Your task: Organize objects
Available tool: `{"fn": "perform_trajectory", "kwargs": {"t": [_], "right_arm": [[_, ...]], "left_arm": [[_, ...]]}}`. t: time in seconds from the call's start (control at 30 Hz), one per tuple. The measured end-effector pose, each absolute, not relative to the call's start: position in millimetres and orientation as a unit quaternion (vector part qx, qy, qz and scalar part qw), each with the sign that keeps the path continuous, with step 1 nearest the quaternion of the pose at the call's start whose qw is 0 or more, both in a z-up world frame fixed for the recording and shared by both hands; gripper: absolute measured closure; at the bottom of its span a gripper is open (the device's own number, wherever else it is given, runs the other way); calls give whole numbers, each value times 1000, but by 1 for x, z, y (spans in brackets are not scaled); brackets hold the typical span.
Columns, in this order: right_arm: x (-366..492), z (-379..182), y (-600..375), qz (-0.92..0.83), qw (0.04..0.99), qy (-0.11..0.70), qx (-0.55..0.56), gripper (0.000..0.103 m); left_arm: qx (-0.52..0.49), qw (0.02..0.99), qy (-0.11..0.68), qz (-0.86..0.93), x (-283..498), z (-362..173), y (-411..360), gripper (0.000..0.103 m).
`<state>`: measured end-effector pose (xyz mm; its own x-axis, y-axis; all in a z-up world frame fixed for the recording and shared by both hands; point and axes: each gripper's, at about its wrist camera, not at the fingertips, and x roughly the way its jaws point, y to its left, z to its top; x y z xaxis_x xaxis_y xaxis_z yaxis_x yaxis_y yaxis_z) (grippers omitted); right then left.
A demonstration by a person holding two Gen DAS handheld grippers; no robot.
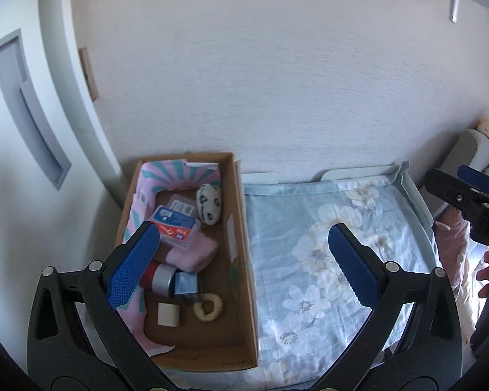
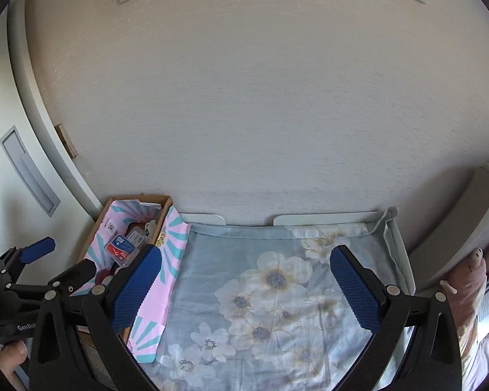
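The right tool (image 2: 244, 288), jaws spread wide and empty, hangs above the floral cloth (image 2: 277, 293), with the cardboard box (image 2: 96, 228) of small items ahead-left and the left tool (image 2: 62, 257) at far left.

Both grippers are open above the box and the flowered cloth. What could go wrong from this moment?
1. The items in the box lie crowded: the clear case rests on the pink cloth, beside the tape roll. The open left gripper may catch two at once.
2. The hair ring is small and soft, and may slip.
3. The right gripper hangs above the loose flowered cloth; a low pass could drag it.
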<state>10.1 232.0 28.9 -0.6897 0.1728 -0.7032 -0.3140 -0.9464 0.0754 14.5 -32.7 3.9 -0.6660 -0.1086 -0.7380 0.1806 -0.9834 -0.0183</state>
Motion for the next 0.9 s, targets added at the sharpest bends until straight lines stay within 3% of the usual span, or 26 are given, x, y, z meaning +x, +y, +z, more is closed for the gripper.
{"fn": "perform_trajectory", "kwargs": {"t": [0.9], "right_arm": [[11,22,236,905,159,87,-386,0]], "left_arm": [[399,80,70,-911,14,4,-50,0]]}}
